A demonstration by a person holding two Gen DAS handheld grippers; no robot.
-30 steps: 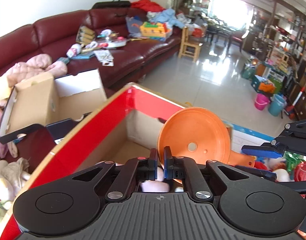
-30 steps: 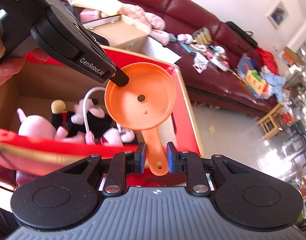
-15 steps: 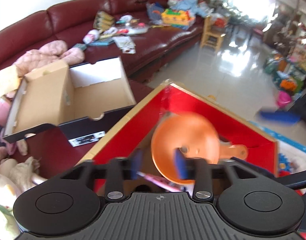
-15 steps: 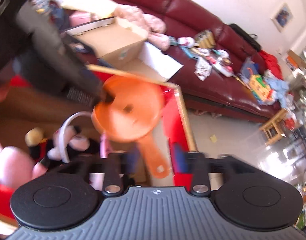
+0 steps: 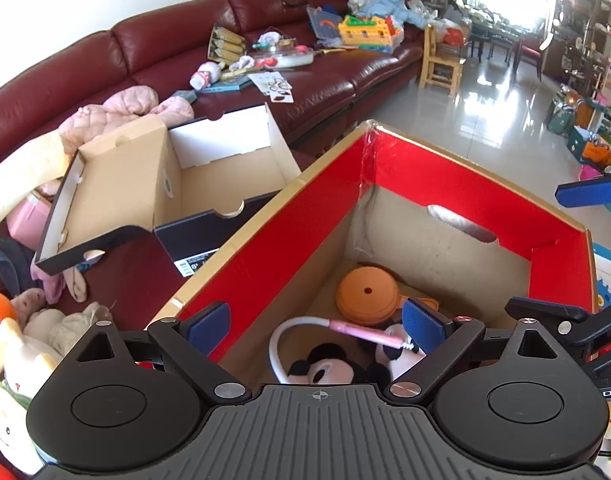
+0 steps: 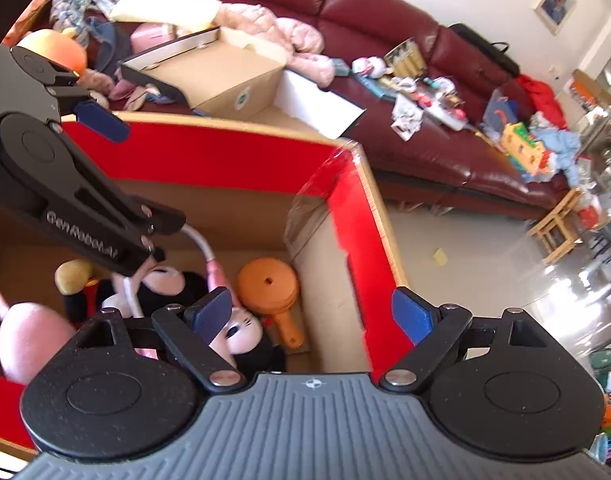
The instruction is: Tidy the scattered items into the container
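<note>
A cardboard box with a red inner rim holds an orange toy pan lying upside down on its floor by the far corner. Beside it lie a Minnie plush, a white and pink tube and a pink plush. My left gripper is open and empty above the box. My right gripper is open and empty over the box's right wall. The left gripper's arm shows in the right wrist view.
An open shoebox stands behind the box on a dark red sofa strewn with toys, papers and a pink jacket. Soft toys lie at the left. A wooden chair stands on the tiled floor.
Both grippers held the orange pan above the box, then opened. The pan has dropped to the box floor, and both grippers are raised and empty.
</note>
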